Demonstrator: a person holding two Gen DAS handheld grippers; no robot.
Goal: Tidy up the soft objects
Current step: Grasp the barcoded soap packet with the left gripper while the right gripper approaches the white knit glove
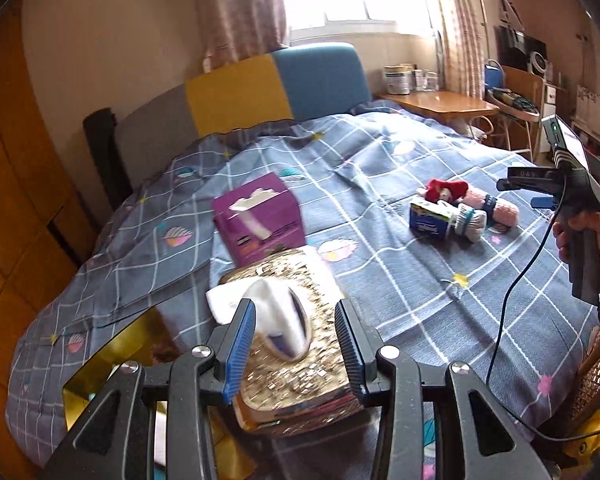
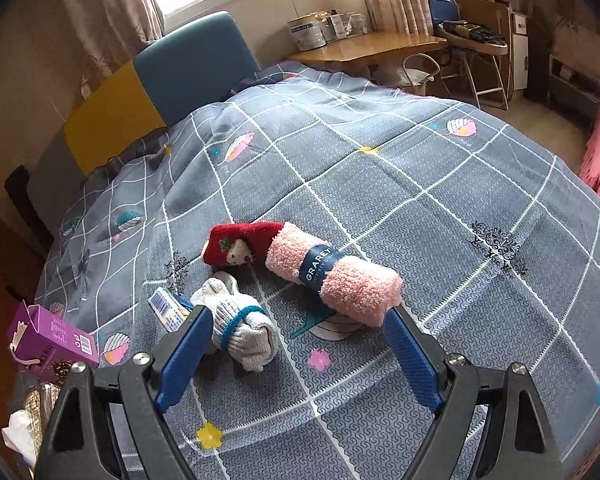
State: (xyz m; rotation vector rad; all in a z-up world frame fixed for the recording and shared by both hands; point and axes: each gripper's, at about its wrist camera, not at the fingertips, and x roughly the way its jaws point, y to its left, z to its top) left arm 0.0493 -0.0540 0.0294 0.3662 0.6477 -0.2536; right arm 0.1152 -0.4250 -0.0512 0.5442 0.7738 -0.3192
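- Left tool (image 1: 296, 334): jaws partway apart, straddling a white tissue tuft (image 1: 278, 320) sticking up from a gold sequin tissue box (image 1: 300, 376). Pads look clear of both, so released, nothing gripped.
- Right tool (image 2: 300, 344): jaws spread wide, empty, hanging over the bed (image 2: 440, 168) w/ the sock pile just ahead.
- Soft stuff sits in one cluster mid-bed: grey sock bundle (image 2: 240, 330) tied w/ a teal band, nearest the right tool's left pad (image 2: 184, 356); pink rolled towel (image 2: 332, 276) w/ a navy paper band, just beside the right pad; red sock (image 2: 240, 242) w/ a small animal face, behind both and touching the towel's end.
- Small blue-white tissue pack (image 2: 168, 306) lies against the grey bundle.
- Purple carton (image 2: 52, 340) lies near the bed's left edge, well apart from the pile, near the gold box.
- Handling, my read: all light, squashy, non-fragile. Fluffy pile compresses a lot, so jaws must close well in before they bite.
- Grey bundle: take across the banded waist, firmest part; loose toe ends would flop.
- Towel: grip across the roll at or beside the paper band; band could tear or slide off if pinched at its edge.
- Red sock: limp, will drape; pinch the thick folded middle.
- Risk: the wide jaws could snag two items at once, since the towel and the grey bundle lie close.
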